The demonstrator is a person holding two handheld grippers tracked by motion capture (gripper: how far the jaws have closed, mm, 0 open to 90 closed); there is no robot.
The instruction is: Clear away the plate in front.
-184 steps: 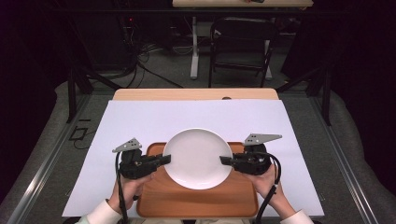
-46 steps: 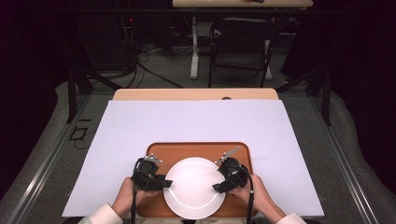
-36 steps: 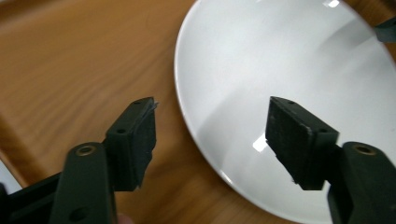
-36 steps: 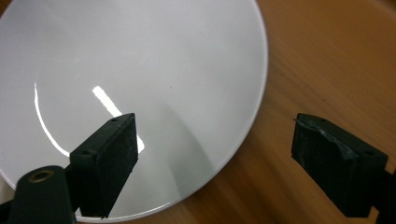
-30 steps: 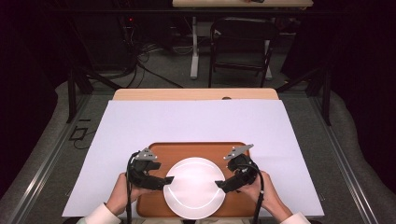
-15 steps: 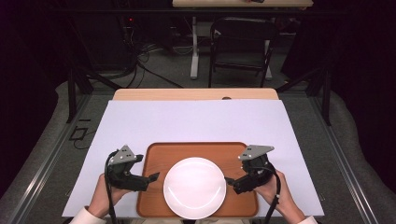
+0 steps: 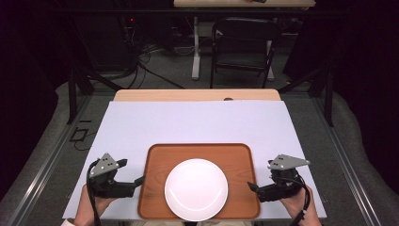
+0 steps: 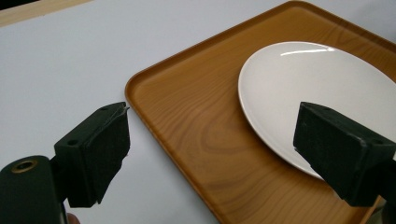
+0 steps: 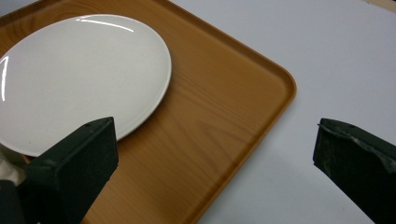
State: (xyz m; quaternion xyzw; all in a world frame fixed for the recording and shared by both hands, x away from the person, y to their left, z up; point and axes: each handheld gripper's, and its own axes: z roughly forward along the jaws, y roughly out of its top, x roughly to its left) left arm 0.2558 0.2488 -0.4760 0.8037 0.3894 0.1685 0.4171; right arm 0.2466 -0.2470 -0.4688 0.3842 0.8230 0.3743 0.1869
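Now that both jaws have just been opening and hold nothing, the left gripper (image 7: 139,180) and right gripper (image 7: 250,187) flank the brown wooden tray (image 7: 197,153), leaving the round white plate (image 7: 196,189) set down between them, apparently placed.

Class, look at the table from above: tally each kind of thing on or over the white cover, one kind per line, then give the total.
White plate: 1
Wooden tray: 1
Hand-held grippers, left gripper and right gripper: 2
Total: 4
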